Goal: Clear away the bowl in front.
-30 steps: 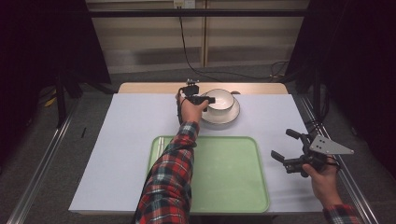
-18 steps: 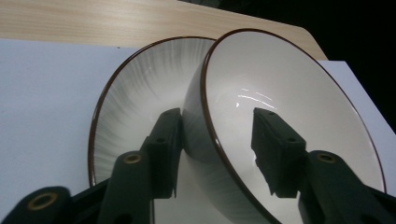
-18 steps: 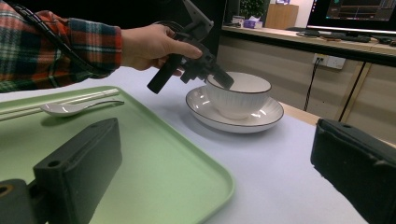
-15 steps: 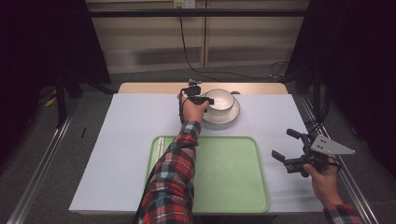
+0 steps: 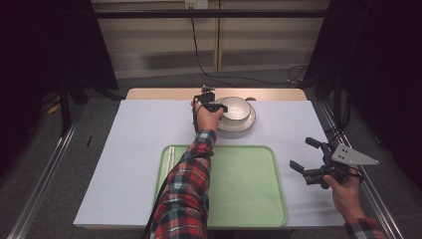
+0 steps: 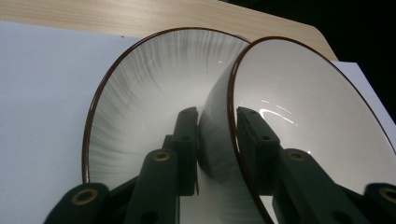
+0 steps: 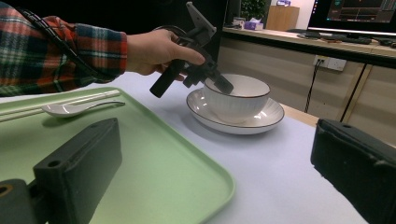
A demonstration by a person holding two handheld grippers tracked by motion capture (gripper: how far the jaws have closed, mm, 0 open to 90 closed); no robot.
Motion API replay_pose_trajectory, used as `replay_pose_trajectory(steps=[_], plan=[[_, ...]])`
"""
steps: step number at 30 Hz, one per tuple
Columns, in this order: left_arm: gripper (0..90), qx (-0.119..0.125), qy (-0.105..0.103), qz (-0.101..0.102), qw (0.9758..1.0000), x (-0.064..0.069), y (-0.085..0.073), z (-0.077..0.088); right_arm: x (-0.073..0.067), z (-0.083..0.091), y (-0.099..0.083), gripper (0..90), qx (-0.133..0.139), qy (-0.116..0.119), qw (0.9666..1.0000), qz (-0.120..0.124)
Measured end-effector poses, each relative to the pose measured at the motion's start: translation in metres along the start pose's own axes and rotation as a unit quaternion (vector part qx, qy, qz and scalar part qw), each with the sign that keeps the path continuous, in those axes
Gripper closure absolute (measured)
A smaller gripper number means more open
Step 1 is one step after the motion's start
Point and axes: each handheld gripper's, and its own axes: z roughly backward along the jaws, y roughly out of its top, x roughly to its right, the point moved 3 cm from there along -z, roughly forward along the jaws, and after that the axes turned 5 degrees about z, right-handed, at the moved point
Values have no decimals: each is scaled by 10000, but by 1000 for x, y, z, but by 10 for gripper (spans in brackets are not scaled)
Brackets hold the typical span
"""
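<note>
Since the earlier high view, little has shifted: both hands are held where they were, and the left gripper (image 5: pixel 219 107) has just been closing its jaws on the rim of the white ceramic bowl with a brown edge (image 5: pixel 236 108). In the left gripper view, one pad is seen inside the bowl (image 6: pixel 308 107) and the other outside its wall, both pressed against it, the jaws narrowed to a small gap. The bowl is set in a white ribbed saucer with a brown rim (image 5: pixel 247 125), near the far edge of the desk (image 5: pixel 124 149), which is covered in a pale sheet.

A light green plastic tray (image 5: pixel 244 184) lies at the near edge. At its left side a white ceramic spoon (image 7: pixel 70 108) and pale chopsticks (image 7: pixel 60 103) are noted, partly hidden in the high view by the plaid sleeve (image 5: pixel 186 184). The near part of the saucer is cut off behind the jaws in the left gripper view.

The right gripper (image 5: pixel 306 155) is held above the desk's right edge, jaws wide apart, nothing between them.
</note>
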Motion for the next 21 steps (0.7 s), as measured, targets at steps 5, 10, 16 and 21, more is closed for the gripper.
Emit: replay_pose_trajectory(steps=[5,10,16,21], plan=[[769,-42,-3,48,10000,-2,2,-1,0,0,0,13,-18,-15,10000,12],[779,-81,-15,81,9999,-3,2,2,0,0,0,13,-10,-7,10000,-18],[806,-91,-73,58,9999,-2,5,11,2,0,-1,12,-17,-10,10000,23],[816,-194,-148,-64,9997,4,10,27,1,1,-1,12,-29,-46,10000,-40]])
